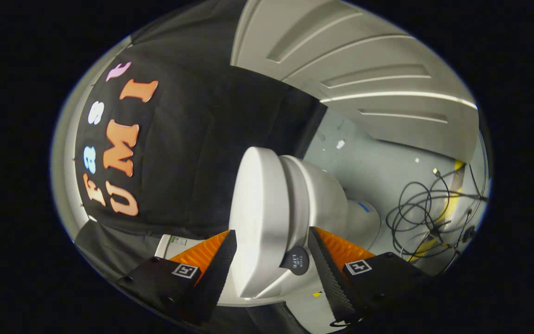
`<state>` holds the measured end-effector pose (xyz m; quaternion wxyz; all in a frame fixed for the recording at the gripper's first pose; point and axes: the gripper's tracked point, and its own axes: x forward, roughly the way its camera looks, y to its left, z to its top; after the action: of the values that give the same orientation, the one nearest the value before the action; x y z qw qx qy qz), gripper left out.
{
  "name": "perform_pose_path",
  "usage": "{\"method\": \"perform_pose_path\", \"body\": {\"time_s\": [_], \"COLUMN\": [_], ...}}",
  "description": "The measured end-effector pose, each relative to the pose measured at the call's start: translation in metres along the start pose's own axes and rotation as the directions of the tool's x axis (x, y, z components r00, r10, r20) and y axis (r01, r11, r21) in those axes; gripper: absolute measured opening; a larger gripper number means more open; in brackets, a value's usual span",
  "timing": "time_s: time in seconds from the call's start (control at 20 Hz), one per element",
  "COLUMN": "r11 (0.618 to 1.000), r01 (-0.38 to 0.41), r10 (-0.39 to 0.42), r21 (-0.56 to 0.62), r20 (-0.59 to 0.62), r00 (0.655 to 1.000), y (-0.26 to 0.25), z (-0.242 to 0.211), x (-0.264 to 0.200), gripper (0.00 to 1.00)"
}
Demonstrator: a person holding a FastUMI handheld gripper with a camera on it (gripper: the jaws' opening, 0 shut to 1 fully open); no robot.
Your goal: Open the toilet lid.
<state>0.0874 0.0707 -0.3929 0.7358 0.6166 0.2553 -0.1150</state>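
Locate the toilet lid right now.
In the gripper view, the toilet lid sits between the open gripper fingers, against the bowl, cables beyond.

Toilet lid (pixel 255 218) near end hidden between claw (pixel 271 253) fingers; contact unclear.

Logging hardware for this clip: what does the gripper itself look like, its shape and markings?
The gripper has two wedge-shaped fingers that taper to points, with ribbed inner faces and finely toothed edges. Each finger's flat base carries a square printed marker. No cable shows on it. The fingers stand open, one on either side of the toilet lid.
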Motion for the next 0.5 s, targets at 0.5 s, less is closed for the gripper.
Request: {"method": "perform_pose_path", "body": {"time_s": [0.5], "r11": [0.992], "r01": [0.087], "r10": [-0.067], "r21": [0.086], "r20": [-0.209], "r00": [0.976], "y": [-0.031], "z": [-0.046], "x": [0.013], "gripper": [0.82]}}
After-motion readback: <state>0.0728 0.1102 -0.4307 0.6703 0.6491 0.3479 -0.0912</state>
